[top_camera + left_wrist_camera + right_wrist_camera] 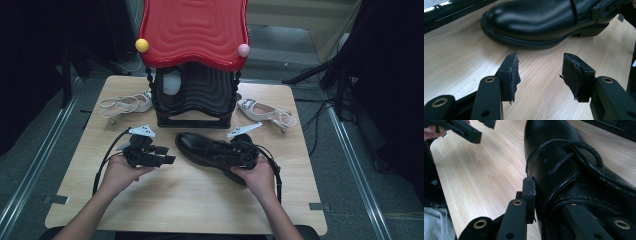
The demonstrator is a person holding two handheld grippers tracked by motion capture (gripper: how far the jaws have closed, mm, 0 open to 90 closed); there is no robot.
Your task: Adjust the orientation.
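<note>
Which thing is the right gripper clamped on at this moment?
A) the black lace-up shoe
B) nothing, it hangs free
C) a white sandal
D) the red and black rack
A: in the right gripper view, one of the right gripper's fingers presses the outer side of the black shoe and the other reaches inside its opening.

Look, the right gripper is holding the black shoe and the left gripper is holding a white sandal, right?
Not quite. The right gripper does hold the black shoe, but the left gripper holds nothing. The left gripper view shows its jaws open over bare table.
</note>
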